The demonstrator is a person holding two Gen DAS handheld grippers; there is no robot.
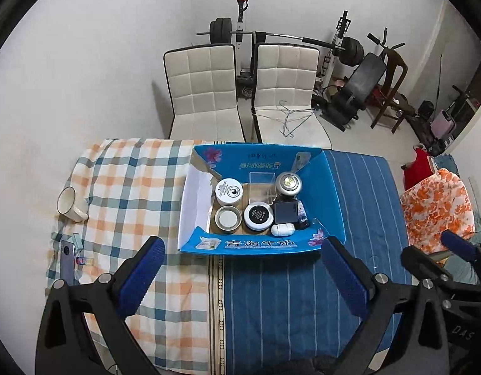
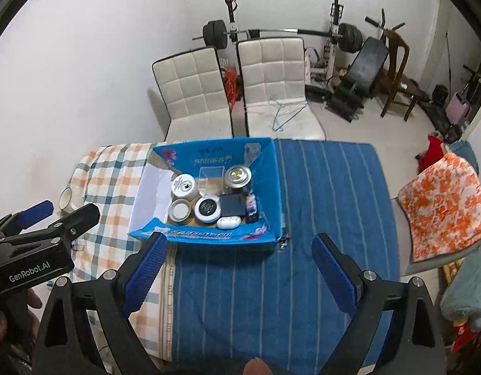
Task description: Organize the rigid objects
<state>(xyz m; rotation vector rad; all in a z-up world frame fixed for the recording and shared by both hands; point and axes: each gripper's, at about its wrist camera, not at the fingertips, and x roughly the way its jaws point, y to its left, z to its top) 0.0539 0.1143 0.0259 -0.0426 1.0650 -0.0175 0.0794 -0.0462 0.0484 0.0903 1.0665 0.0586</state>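
Left gripper (image 1: 242,267): jaws spread wide, nothing between them; it hangs above the cloth on the near side of the box
Right gripper (image 2: 240,265): jaws equally wide apart, holding nothing; above the blue striped cloth (image 2: 303,265), near the box's front wall
Box (image 1: 259,245): blue cardboard carton, open top, straddling the seam between the checked cloth (image 1: 131,187) and the striped one; long axis runs left to right
Inside the box: white jar (image 1: 229,191) at back left; clear plastic case (image 1: 261,186) behind centre; round push light (image 1: 289,183) at back right; open tin (image 1: 228,217) at front left; black-lidded jar (image 1: 258,215) touching a dark square box (image 1: 285,212); white capsule-shaped case (image 1: 282,229) lying on its side against the front wall, long axis left to right
Outside the box: white mug (image 1: 68,204) on its side at the checked cloth's left edge, mouth towards the left; a grey flat item (image 1: 67,261) near it, perhaps a remote
Hard to make out: small objects at the box's right wall, partly hidden by the square box
Beyond: two white padded chairs (image 1: 203,90); barbell rack (image 1: 240,32)
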